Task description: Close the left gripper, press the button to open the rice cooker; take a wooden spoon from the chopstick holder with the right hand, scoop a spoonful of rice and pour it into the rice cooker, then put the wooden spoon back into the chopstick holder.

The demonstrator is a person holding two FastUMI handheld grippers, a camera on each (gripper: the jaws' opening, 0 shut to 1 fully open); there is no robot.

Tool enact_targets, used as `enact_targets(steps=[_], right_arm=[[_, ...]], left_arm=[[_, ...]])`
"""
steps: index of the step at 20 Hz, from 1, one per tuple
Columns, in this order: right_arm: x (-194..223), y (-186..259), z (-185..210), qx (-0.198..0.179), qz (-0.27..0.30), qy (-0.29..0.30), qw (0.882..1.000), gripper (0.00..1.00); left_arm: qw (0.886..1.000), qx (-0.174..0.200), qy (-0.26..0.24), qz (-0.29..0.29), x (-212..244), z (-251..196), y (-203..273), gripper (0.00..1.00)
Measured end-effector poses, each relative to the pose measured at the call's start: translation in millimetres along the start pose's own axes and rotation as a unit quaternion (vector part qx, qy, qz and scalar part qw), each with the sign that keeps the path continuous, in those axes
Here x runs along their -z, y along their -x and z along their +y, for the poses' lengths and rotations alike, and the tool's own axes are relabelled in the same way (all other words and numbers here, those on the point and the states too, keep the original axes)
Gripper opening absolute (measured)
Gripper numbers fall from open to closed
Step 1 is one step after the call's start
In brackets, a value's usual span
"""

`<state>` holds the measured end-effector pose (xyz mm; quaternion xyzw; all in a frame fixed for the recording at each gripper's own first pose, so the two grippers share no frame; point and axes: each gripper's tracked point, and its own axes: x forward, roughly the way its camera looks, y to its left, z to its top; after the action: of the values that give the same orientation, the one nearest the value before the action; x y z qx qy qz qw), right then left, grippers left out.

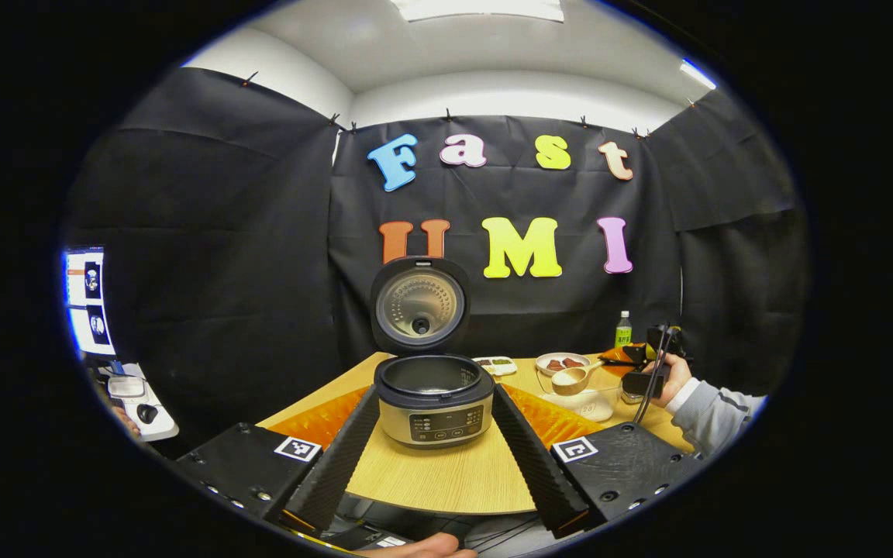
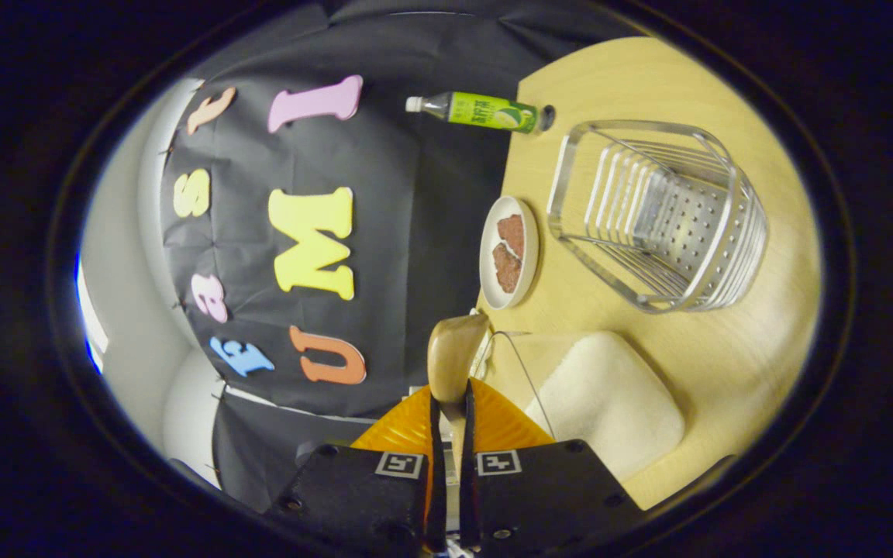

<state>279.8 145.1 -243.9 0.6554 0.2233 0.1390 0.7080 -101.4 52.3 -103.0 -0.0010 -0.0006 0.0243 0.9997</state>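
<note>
Left jaws: spread wide on the left gripper, holding and touching nothing, framing the rice cooker from the near side.
Right jaws: pressed nearly together on the right gripper, pinching the handle of the pale wooden spoon; the right gripper view is rolled onto its side.
Landmark: silver-and-black round rice cooker, on the light wooden bench, its domed lid standing upright and the dark inner pot bare.
Left of the cooker: an orange ribbed mat runs under it; further left, off the bench, a lit monitor.
Right of the cooker: the spoon bowl hangs over a clear plastic tub of white rice, just beside the cooker; whether it carries rice I cannot tell.
Further right: a white plate with reddish-brown pieces behind the tub, a green-labelled bottle by the wall, and a silver wire-and-perforated-metal chopstick holder, well apart from the cooker.
Stage (judged): button pressed, spoon drawn; scooping or carrying is in hand.
Risk: the spoon's thin handle could twist in the jaws, tipping rice onto the mat before it reaches the pot.
Risk: swinging leftward too low could knock the tub rim or the cooker's edge.
</note>
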Motion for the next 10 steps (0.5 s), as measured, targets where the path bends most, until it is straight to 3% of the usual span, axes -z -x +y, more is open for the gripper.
enact_targets(steps=[6, 10], right_arm=[[11.9, -5.6, 8.3, -0.014, -0.001, -0.087, 0.996, 0.12], [44.3, -15.7, 34.9, -0.026, 0.012, -0.082, 0.996, 0.12]], left_arm=[[1.000, -0.004, -0.001, 0.000, 0.7, 6.5, 1.4, 0.93], [1.000, -0.010, -0.013, 0.008, 5.1, 10.9, 2.9, 0.93]])
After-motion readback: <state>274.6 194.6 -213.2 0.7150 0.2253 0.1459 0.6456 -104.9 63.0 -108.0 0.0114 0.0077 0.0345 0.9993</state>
